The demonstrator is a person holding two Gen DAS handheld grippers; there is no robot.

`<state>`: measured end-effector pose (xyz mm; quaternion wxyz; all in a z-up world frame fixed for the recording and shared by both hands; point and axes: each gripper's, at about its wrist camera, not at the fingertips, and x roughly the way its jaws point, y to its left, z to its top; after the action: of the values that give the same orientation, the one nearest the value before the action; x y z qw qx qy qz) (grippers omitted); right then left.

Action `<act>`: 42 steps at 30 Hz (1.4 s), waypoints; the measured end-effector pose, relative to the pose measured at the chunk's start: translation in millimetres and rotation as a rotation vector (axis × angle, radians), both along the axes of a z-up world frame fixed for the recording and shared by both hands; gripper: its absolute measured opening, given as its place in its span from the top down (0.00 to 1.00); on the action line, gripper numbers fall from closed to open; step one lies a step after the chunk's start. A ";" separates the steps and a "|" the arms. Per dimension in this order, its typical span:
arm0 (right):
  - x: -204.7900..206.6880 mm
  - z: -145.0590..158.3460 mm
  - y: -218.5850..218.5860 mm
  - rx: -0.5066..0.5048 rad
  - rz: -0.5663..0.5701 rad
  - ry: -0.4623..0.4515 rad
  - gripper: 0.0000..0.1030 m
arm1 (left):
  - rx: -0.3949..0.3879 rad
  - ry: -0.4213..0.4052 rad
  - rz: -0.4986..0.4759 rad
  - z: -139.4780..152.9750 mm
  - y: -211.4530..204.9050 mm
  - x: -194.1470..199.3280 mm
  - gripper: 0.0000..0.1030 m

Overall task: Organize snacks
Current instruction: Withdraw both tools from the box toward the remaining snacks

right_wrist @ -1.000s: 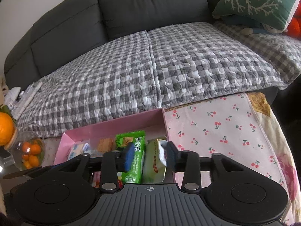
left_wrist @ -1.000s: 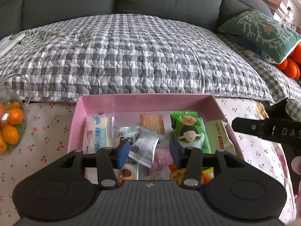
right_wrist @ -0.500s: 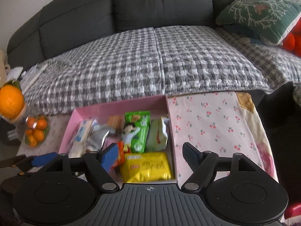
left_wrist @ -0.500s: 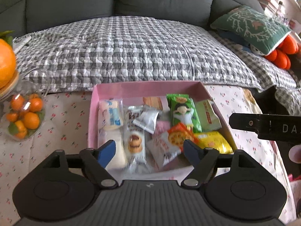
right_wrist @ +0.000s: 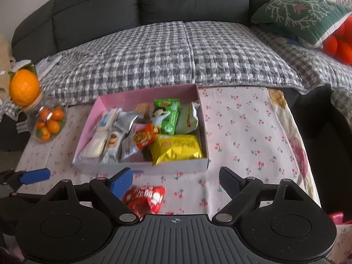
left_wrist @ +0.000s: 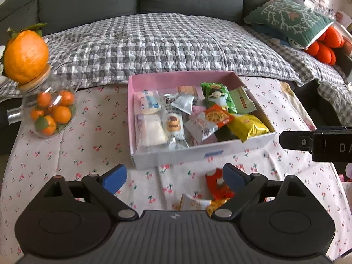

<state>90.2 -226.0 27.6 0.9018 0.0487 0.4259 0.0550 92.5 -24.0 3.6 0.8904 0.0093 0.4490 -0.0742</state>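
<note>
Snacks fill the pink box on the cherry-print desk, packed flat side by side so that each wrapper shows: a yellow bag at the near right corner, a green packet behind it, white cakes at the left. I judge the sorting nearly done, since a red packet lies loose on the cloth just before the box. My left gripper and right gripper both hang short of the box, jaws opening with nothing between them. Wrapper print is too small to read; only "DA" shows on the right gripper's side in the left view.
</note>
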 end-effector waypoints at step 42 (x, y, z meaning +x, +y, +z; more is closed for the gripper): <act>-101.8 -110.3 2.8 -0.132 0.456 0.064 0.07 | 0.085 -0.069 -0.291 -74.6 -21.3 -41.8 0.05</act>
<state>-11.7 -223.2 -82.7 0.8534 -0.1060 0.4568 0.2278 50.6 -45.3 -71.1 0.8840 0.1145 0.4146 -0.1833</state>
